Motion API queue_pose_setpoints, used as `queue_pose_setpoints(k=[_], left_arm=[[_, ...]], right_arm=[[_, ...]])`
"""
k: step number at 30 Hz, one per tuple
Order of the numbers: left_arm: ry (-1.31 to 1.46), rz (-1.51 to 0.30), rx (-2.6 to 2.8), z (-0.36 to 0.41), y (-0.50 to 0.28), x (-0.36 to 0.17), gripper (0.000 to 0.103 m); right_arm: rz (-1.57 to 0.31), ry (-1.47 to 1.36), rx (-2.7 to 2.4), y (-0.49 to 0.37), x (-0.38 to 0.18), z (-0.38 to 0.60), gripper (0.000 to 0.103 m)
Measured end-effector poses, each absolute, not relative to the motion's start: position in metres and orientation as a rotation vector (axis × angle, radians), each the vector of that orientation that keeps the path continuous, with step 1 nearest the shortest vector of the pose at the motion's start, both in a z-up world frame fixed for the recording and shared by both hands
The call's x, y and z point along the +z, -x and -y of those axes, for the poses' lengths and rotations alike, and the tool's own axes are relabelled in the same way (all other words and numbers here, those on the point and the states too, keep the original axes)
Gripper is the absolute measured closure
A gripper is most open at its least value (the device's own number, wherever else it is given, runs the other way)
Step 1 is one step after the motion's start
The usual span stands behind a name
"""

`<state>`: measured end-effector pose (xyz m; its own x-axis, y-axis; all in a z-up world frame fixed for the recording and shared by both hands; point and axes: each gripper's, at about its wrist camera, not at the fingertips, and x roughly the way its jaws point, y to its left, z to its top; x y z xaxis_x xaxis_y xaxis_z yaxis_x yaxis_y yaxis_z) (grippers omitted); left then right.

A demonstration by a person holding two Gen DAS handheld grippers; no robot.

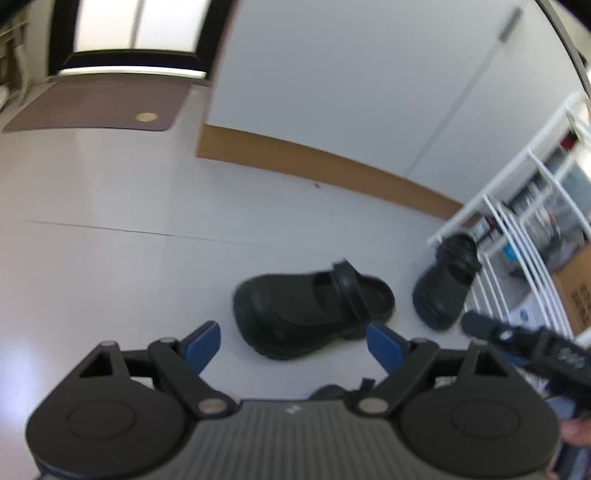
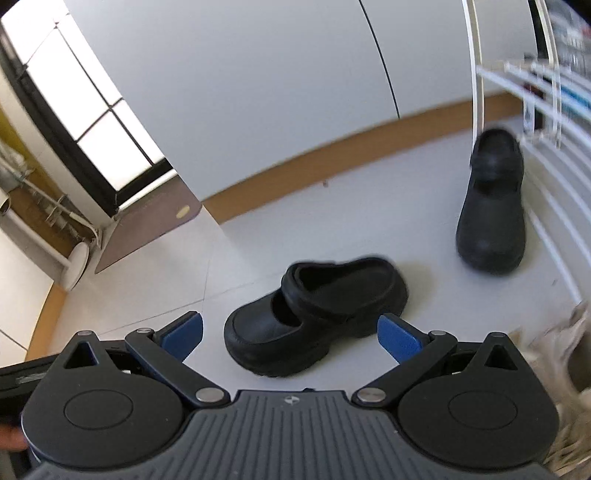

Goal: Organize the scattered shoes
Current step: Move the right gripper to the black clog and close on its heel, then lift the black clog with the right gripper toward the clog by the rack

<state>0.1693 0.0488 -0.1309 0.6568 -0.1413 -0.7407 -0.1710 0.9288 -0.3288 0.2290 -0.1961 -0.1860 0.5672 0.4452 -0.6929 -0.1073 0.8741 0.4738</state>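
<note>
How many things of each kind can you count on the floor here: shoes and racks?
Black shoes: 2 (near shoe, far shoe beside the rack)
White wire racks: 1 (rack)
Total: 3

A brown mat (image 1: pixel 96 107) lies by the dark-framed door (image 1: pixel 129 29); cardboard box (image 1: pixel 576 291) behind white bars.

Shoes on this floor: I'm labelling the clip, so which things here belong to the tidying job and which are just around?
Part of the job:
- nearer black shoe, lying in front of both open tongs
- farther black shoe, beside the white rack

Just around:
- brown mat by the door
- cardboard box behind the rack
</note>
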Motion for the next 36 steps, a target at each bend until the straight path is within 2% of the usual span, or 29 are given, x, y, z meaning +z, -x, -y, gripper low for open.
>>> queue_pose_setpoints(k=[2, 4, 15, 21, 29, 30, 32, 36], left_arm=[[0.413, -0.851, 0.032, -0.057, -0.168, -0.133, 0.014], [0.425, -0.851, 0.046, -0.062, -0.167, -0.137, 0.014], [0.465, -0.867, 0.115, -0.092, -0.173, -0.153, 0.014], [0.481, -0.892, 0.129, -0.099, -0.173, -0.162, 0.014], [0.48, -0.905, 0.126, -0.1, -0.169, -0.167, 0.014], [0.478, -0.906, 0.126, -0.1, -0.169, -0.167, 0.014], [0.471, -0.911, 0.131, -0.1, -0.168, -0.17, 0.014], [0.467, -0.94, 0.163, -0.098, -0.167, -0.179, 0.014]], right_arm=[[-0.959, -0.43, 0.303, -0.238, -0.197, 0.189, 0.002], [-1.003, -0.464, 0.282, -0.245, -0.206, 0.184, 0.009], [-1.172, -0.608, 0.146, -0.29, -0.265, 0.159, 0.009], [-1.23, -0.634, 0.086, -0.303, -0.3, 0.15, 0.019], [-1.224, -0.65, 0.047, -0.311, -0.317, 0.15, 0.024], [-1.221, -0.651, 0.06, -0.311, -0.318, 0.149, 0.03], [-1.227, -0.656, 0.086, -0.313, -0.321, 0.15, 0.033], [-1.239, -0.67, 0.123, -0.314, -0.321, 0.155, 0.048]])
